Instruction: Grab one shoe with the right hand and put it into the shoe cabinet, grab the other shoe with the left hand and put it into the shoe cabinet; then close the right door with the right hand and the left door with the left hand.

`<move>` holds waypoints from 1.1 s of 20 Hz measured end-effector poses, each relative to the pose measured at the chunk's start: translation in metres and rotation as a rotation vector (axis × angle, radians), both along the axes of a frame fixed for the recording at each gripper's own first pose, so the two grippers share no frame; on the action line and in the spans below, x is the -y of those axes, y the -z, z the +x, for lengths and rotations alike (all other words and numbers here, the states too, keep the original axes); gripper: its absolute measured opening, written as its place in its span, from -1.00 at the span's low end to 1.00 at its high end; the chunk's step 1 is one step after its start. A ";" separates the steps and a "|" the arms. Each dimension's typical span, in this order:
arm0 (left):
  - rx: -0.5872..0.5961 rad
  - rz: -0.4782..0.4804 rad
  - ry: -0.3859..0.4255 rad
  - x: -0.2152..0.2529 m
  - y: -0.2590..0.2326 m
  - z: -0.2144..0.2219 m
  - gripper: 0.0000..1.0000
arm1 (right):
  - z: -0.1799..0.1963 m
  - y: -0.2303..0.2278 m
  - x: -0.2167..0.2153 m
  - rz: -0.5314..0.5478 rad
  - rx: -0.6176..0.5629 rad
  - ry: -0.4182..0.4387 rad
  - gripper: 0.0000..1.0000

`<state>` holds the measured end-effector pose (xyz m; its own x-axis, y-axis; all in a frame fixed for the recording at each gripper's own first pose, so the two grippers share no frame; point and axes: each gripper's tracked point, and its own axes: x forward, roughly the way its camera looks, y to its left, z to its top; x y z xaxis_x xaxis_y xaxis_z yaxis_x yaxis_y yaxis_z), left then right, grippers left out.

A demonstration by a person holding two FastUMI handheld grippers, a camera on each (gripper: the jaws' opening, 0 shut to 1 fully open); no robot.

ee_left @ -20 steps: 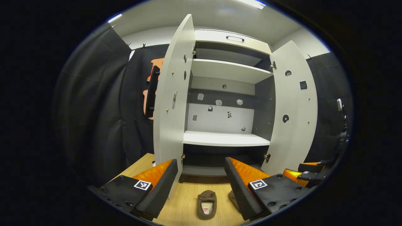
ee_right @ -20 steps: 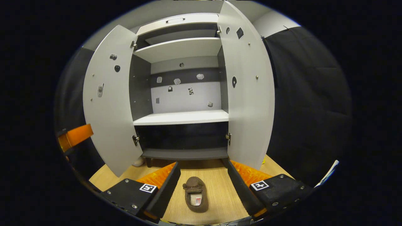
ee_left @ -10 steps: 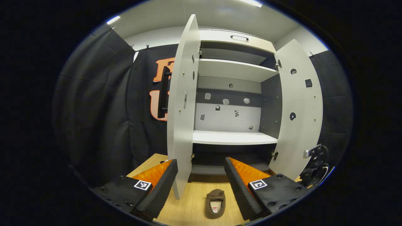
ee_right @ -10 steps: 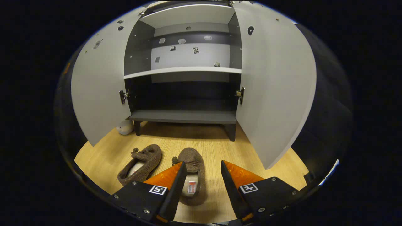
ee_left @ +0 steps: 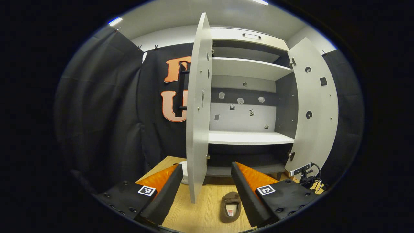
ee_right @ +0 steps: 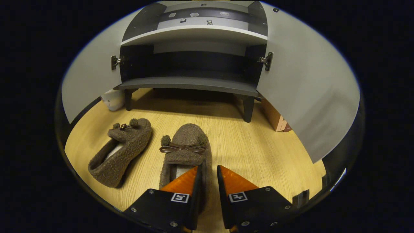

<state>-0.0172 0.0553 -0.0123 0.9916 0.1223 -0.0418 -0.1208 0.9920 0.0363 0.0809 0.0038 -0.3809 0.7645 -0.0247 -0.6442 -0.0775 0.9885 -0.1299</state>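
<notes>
Left of the shoe cabinet (ee_right: 190,82), the left door (ee_right: 87,81) stands open. In front of the cabinet on the wooden floor (ee_right: 245,145) lie the left shoe (ee_right: 121,150) and the right shoe (ee_right: 187,152). The right gripper (ee_right: 208,181) has its fingers clenched on that right shoe's side wall. The left gripper (ee_left: 207,184) hangs released before the cabinet.

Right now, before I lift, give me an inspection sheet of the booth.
Surface: wood floor, bare in front of the cabinet.
Job's things: two brown slippers, right slipper and left slipper; shoe cabinet, both doors open.
Clutter: small white object, cardboard box.
Grippers: right gripper nearly closed on the right slipper's side wall; left gripper open, holding nothing.
Cables: black cable by the right door.
Surroundings: black cloth wall.
</notes>
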 end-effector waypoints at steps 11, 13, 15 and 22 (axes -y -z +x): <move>-0.024 0.012 0.003 0.000 0.010 -0.001 0.92 | 0.020 -0.047 -0.008 0.002 0.090 0.024 -0.99; -0.020 0.008 0.012 0.002 0.011 -0.001 0.95 | 0.030 -0.081 -0.014 0.030 0.139 0.016 -0.99; -0.015 0.007 0.018 0.004 0.010 0.000 0.92 | 0.041 -0.119 -0.019 0.070 0.188 0.020 -0.99; -0.009 -0.008 0.055 0.015 0.011 0.008 0.93 | 0.090 -0.257 -0.035 0.173 0.371 0.011 -1.00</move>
